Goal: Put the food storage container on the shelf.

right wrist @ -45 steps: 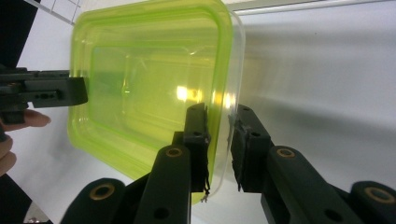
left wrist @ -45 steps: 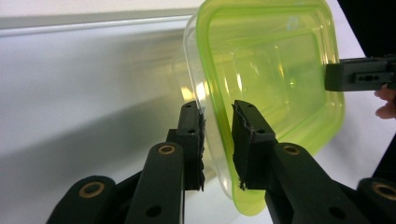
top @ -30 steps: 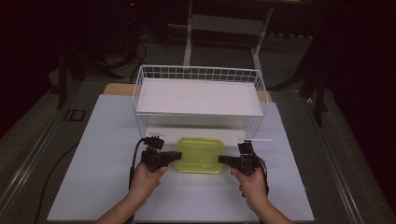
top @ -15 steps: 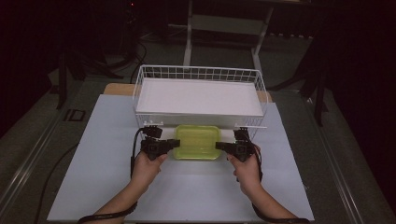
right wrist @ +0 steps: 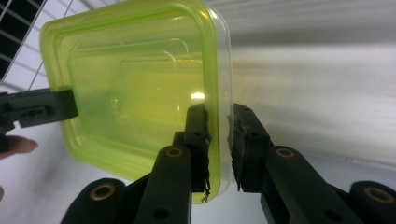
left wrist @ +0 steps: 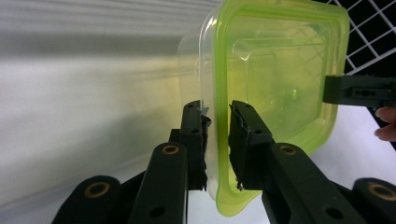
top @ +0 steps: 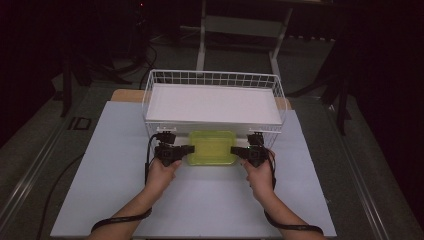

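A white sheet [top: 210, 195] covers the tabletop [top: 117, 94], whose wooden edge shows at the far corners. Beyond it, on the dark floor [top: 40, 150], stand a metal stand [top: 240, 25] and black cables [top: 145, 55].

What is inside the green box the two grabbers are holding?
Nothing that I can see. The green box is see-through, and in both gripper views only the white table and wire basket show through it. The black pads cover small bits of its rim.

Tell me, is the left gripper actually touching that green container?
Touching. In the left gripper view, the left gripper has its two jaws clamped on the rim of the green container, one pad pressed against each side.
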`<state>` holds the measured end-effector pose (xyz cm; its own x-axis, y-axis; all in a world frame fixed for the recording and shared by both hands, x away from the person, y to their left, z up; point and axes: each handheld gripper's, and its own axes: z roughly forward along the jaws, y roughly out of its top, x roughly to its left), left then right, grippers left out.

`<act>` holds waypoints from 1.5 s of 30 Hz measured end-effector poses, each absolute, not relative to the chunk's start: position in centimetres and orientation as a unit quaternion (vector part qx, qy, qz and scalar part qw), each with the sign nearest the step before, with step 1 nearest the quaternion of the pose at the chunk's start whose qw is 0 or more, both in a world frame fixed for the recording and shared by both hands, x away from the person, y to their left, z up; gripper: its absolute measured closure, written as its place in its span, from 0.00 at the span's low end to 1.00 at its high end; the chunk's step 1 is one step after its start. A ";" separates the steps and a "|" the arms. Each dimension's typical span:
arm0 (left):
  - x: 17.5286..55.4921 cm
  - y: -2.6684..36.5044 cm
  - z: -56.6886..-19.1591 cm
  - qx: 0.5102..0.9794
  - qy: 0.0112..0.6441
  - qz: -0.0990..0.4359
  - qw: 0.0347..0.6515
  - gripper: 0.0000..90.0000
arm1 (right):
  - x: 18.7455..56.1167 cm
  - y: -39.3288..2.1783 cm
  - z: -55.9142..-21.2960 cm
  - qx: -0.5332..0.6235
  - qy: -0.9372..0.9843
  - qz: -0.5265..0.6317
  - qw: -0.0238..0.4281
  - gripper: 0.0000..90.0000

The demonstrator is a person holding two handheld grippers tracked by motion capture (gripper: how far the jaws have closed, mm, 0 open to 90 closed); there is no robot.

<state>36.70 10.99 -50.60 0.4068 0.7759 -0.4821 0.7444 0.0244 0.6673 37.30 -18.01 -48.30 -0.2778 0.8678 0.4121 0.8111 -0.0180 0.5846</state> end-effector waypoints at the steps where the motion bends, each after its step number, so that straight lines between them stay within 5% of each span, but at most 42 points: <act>1: 36.7 11.0 -50.6 0.698 0.544 0.017 0.465 0.85 | 37.3 -18.0 -48.3 0.600 0.700 0.386 0.037 0.86; 16: 38.0 10.7 -51.7 0.695 0.523 0.050 0.490 0.74 | 38.3 -18.0 -49.2 0.608 0.684 0.399 0.053 0.76; 29: 37.0 11.0 -51.5 0.697 0.511 0.067 0.499 0.58 | 37.4 -18.1 -48.8 0.552 0.721 0.406 0.108 0.53; 41: 33.6 12.3 -50.3 0.709 0.492 0.082 0.498 0.55 | 33.6 -17.7 -47.2 0.513 0.743 0.418 0.106 0.55; 45: 32.4 12.9 -50.0 0.711 0.470 0.061 0.520 0.44 | 32.2 -16.9 -47.3 0.505 0.754 0.410 0.091 0.70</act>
